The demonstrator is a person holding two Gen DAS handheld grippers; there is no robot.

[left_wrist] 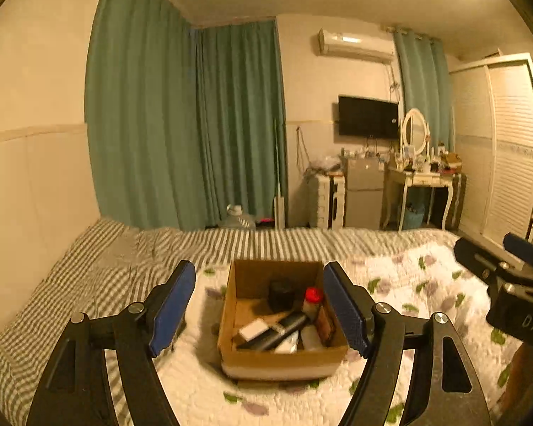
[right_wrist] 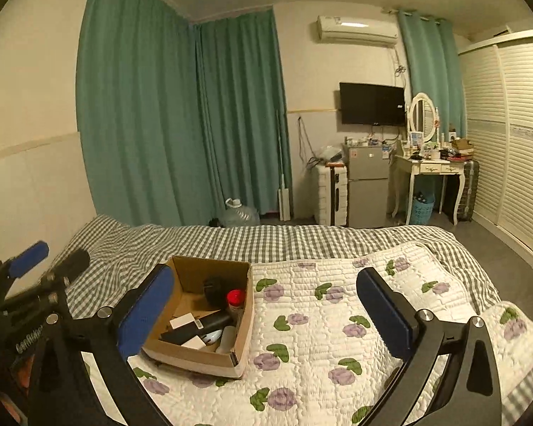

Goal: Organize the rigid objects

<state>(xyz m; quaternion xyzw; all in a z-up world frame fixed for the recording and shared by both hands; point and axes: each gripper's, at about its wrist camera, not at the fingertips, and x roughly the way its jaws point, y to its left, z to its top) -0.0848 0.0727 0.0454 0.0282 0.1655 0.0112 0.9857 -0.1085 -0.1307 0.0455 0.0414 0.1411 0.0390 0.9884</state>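
A cardboard box (left_wrist: 282, 323) is set on the floral quilt (right_wrist: 337, 319) of a bed, well within reach of both hands. Small rigid items are seen gathered inside: a black jar (left_wrist: 280, 293), a red-capped bottle (left_wrist: 312, 301), a long black bar (left_wrist: 277, 332) and white packets (left_wrist: 254, 329). Nothing loose is seen on the quilt, so the sorting is judged largely done. The left gripper (left_wrist: 259, 310) is held over the box, jaws spread wide and empty, framing it. The right gripper (right_wrist: 266, 314) is held beside the box, over bare quilt, jaws likewise spread with nothing pinched.
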